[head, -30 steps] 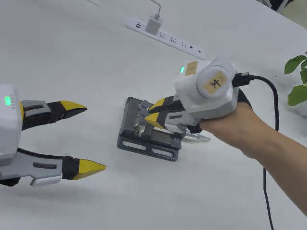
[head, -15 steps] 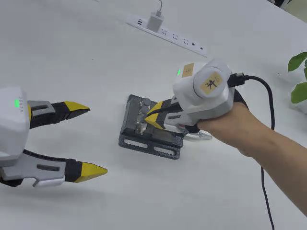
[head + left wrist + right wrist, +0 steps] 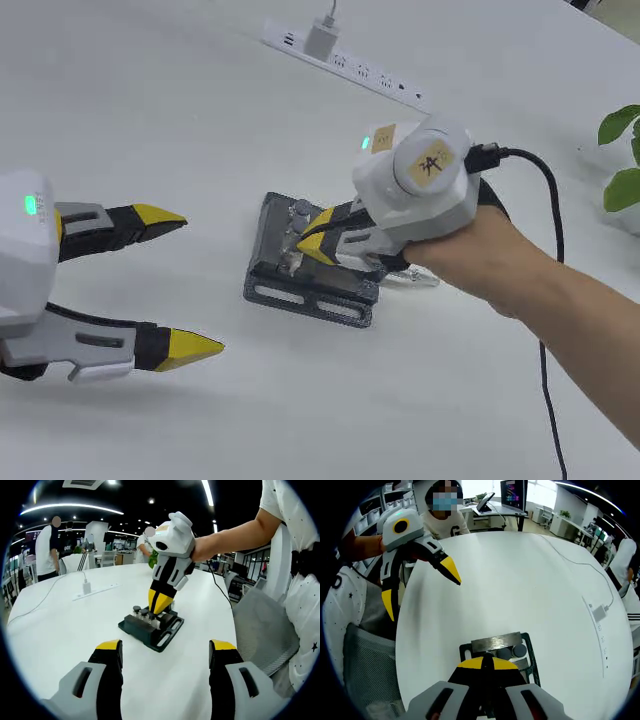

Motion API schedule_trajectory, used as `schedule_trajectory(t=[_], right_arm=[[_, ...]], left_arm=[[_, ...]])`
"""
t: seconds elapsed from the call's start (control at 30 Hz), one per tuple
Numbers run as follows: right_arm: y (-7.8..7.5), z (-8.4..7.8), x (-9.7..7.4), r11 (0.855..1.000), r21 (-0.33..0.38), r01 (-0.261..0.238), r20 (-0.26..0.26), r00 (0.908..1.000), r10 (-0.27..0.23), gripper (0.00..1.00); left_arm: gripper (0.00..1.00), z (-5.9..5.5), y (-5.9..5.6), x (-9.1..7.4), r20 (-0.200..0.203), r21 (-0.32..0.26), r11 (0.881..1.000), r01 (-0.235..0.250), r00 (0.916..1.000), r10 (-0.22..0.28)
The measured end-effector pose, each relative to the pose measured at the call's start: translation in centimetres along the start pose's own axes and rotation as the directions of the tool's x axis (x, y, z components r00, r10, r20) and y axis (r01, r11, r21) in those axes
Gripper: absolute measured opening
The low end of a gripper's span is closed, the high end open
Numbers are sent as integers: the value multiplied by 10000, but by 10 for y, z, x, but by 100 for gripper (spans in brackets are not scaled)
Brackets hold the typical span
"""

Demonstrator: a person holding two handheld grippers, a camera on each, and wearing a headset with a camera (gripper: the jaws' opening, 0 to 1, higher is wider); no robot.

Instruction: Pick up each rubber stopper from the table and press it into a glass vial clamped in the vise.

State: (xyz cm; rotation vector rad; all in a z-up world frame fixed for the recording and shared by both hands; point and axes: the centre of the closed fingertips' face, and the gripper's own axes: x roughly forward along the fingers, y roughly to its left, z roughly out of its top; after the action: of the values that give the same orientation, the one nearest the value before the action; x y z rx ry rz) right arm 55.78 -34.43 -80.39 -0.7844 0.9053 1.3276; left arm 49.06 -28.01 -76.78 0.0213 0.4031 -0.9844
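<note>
Two rubber stoppers at least look already seated, dark caps on the glass vials that stand in a row in the vise. The vise sits flat on the table. Your right gripper is down on that row, just beside the capped vials, with its yellow tips pressed together and no gap between them. The tips rest on or just above a vial top (they hide the contact itself, so I cannot tell whether a stopper lies under them). I read this as the pressing step: closed tips used as a pusher to drive a stopper home, not a carry. Your left gripper hovers well apart from the vise, off to its side. Its jaws are spread wide, hold nothing, and point toward the work.

As I judge it, the next move calls for a push straight down along the vial's axis, not at a slant. Glass held only by the vise faces may tip or crack under a sideways load. Ease off once the stopper sits level with its neighbours. Then lift straight up so the tips do not drag the cap back out. Part the jaws only when you are clear of the row, ready for the next stopper on the table.
</note>
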Motion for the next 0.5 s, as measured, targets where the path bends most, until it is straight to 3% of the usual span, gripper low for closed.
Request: schedule_trajectory(t=[0.5], right_arm=[[1,-1,1,9997,-229,-55,-481,9988,44,0]], left_arm=[[68,6,0,5,203,48,10000,70,9998,-71]])
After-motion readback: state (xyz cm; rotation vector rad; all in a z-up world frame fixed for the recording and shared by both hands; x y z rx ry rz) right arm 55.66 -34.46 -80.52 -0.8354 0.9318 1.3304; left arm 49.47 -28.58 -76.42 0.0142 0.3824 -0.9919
